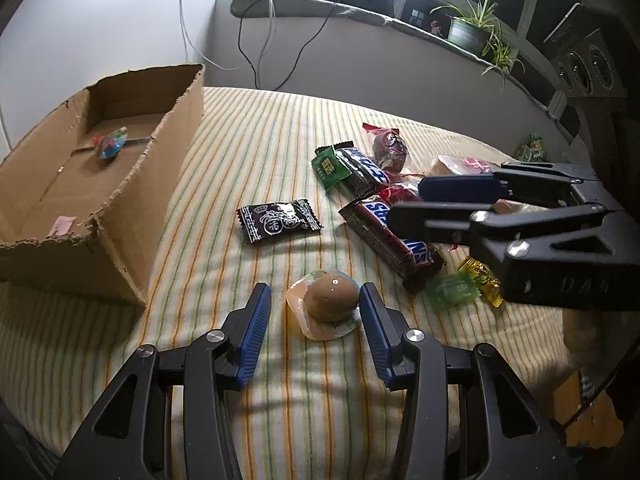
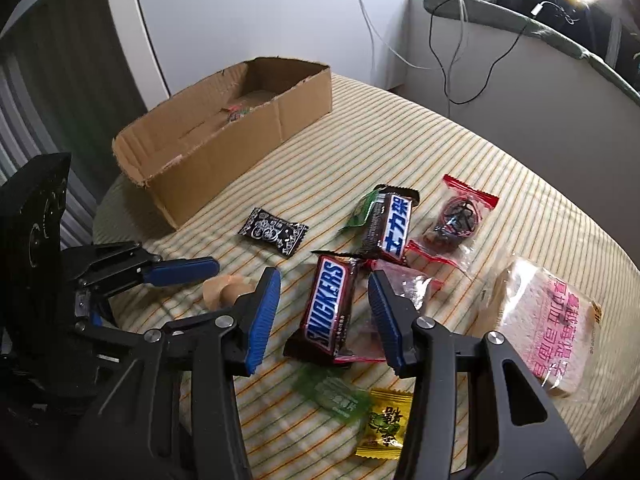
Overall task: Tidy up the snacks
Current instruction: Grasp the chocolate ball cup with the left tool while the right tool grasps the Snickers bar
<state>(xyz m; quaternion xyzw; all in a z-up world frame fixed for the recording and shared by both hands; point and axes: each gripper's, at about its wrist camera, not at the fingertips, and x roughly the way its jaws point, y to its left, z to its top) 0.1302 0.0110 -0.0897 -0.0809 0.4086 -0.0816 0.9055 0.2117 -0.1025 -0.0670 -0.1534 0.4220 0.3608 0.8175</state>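
Striped cloth (image 1: 256, 152) covers the table, with a torn cardboard box (image 1: 160, 200) at the far left already holding one sweet. Your left gripper (image 1: 316, 312) stands half open, its blue pads straddling the sealed brown egg (image 1: 330, 300); the right pad sits just beside the egg's plastic skirt, the left pad stands apart, and neither presses. Before you close, slide a little left so the egg sits centred, then lower until the pads meet the dome itself, not only the thin film rim, which would likely slip. Squeeze gently; the pack looks soft.

Your right gripper (image 2: 324, 312) also stands part open around the Snickers bar (image 2: 326, 308), pads clear of the wrapper on both sides. The bar lies partly over a red-edged clear packet (image 2: 404, 284), so grip across the bar's width at mid-length and lift straight up, so the packet is less likely to be dragged along.
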